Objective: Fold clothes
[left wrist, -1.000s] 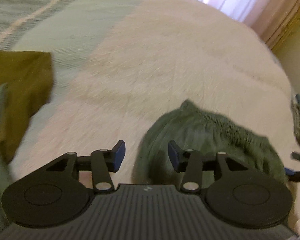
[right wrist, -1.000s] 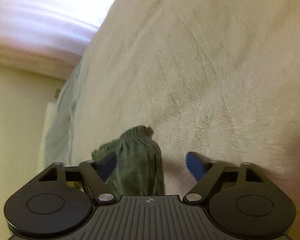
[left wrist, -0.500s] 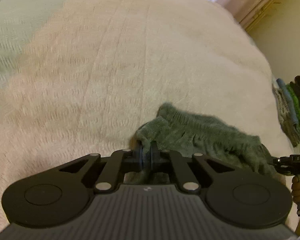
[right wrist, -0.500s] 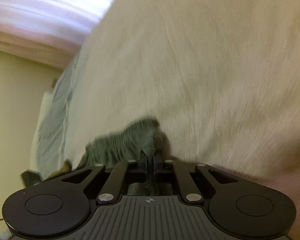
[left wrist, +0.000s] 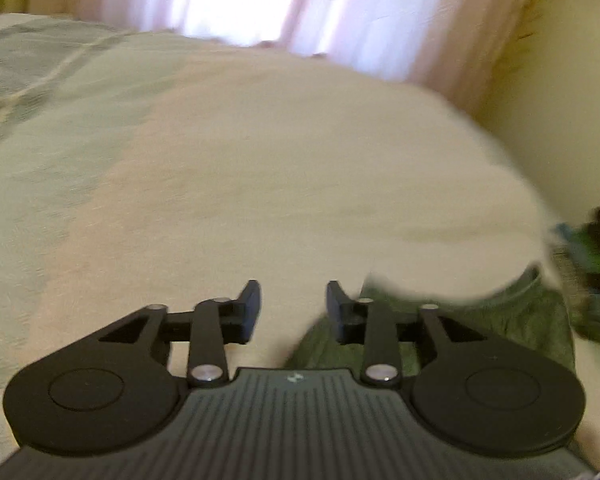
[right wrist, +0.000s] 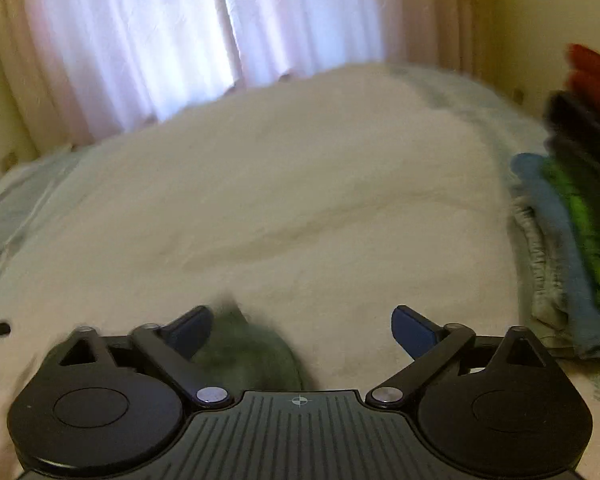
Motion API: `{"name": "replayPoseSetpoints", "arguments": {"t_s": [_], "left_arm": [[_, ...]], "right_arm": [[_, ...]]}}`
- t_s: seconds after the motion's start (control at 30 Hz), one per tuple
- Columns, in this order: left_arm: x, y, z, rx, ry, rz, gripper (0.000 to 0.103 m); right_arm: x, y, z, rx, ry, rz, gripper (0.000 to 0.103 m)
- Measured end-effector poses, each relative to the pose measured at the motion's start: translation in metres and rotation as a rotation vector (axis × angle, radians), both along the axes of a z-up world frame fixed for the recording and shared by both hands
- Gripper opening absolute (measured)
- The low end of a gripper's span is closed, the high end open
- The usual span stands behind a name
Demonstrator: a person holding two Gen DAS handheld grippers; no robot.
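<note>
Left gripper (left wrist: 293,307) fingers spread and empty, right gripper (right wrist: 302,330) splayed wide and empty, no legible writing, green garment (left wrist: 512,326) on cream blanket (left wrist: 300,168) just below both grippers, folded stack (right wrist: 572,216) at blanket's right edge, curtains (right wrist: 180,40) beyond.

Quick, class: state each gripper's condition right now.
Left gripper: open, holding nothing.
Right gripper: open, holding nothing; green garment lies below.
</note>
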State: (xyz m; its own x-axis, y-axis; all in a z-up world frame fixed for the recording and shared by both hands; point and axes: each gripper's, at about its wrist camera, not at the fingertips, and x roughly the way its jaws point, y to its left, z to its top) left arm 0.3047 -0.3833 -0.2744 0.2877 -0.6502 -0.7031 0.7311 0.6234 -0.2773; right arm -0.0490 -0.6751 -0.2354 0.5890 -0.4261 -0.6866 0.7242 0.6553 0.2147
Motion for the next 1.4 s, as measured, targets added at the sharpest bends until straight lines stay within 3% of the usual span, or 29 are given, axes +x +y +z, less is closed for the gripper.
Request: {"name": "replayPoseSetpoints", "arguments": {"t_s": [0.1,0.2,0.3,0.43,0.53,0.6,0.63,0.67,0.73,0.83,0.97,1.0,1.07,1.1,1.17,1.23,1.33,1.4], "left_arm": [[-0.005,0.025,-0.011,0.042,0.061,0.047,0.035],[-0.027,0.051,-0.016,0.087,0.128,0.009,0.036],[-0.043,0.064,-0.021,0.146,0.216,-0.021,0.041],[-0.041,0.052,-0.022,0.153,0.334,0.002,0.063],[-0.039,0.02,-0.035,0.219,0.372,0.009,0.063],[-0.038,0.01,-0.046,0.274,0.403,0.0,0.057],[-0.04,0.009,-0.049,0.291,0.41,-0.008,0.034],[-0.041,0.011,-0.049,0.298,0.41,-0.031,0.011],[-0.038,0.028,-0.043,0.292,0.386,-0.071,0.008],[-0.015,0.073,-0.035,0.326,0.315,-0.042,0.009],[-0.001,0.125,-0.034,0.55,0.089,0.018,0.01],[-0.003,0.136,-0.033,0.571,0.071,0.034,0.01],[-0.01,0.157,-0.029,0.5,0.136,0.083,0.01],[-0.016,0.163,-0.026,0.426,0.197,0.111,0.012],[-0.028,0.164,-0.022,0.287,0.28,0.148,0.024],[-0.038,0.149,-0.016,0.185,0.289,0.15,0.031],[-0.039,0.1,-0.01,0.167,0.195,0.093,0.034],[-0.035,0.069,-0.019,0.202,0.195,0.03,0.034]], "right_arm": [[-0.041,0.019,-0.015,0.122,-0.065,-0.02,0.098],[-0.066,0.06,-0.026,0.217,-0.102,0.009,0.095],[-0.082,0.093,-0.041,0.284,-0.082,-0.011,0.093],[-0.091,0.117,-0.056,0.381,-0.084,-0.132,0.093],[-0.101,0.118,-0.06,0.424,-0.119,-0.211,0.093],[-0.104,0.116,-0.056,0.424,-0.12,-0.233,0.093],[-0.106,0.115,-0.055,0.417,-0.107,-0.236,0.093],[-0.11,0.115,-0.053,0.404,-0.096,-0.238,0.093],[-0.118,0.12,-0.048,0.379,-0.075,-0.243,0.093],[-0.132,0.123,-0.047,0.373,-0.062,-0.265,0.093],[-0.149,0.129,-0.049,0.399,-0.056,-0.298,0.093],[-0.152,0.131,-0.05,0.405,-0.054,-0.301,0.093],[-0.157,0.134,-0.052,0.418,-0.05,-0.308,0.093],[-0.159,0.136,-0.052,0.423,-0.046,-0.31,0.093],[-0.16,0.138,-0.052,0.431,-0.039,-0.308,0.093],[-0.161,0.139,-0.052,0.436,-0.033,-0.299,0.093],[-0.16,0.142,-0.049,0.42,-0.023,-0.269,0.093],[-0.16,0.145,-0.048,0.411,-0.016,-0.253,0.093]]}}
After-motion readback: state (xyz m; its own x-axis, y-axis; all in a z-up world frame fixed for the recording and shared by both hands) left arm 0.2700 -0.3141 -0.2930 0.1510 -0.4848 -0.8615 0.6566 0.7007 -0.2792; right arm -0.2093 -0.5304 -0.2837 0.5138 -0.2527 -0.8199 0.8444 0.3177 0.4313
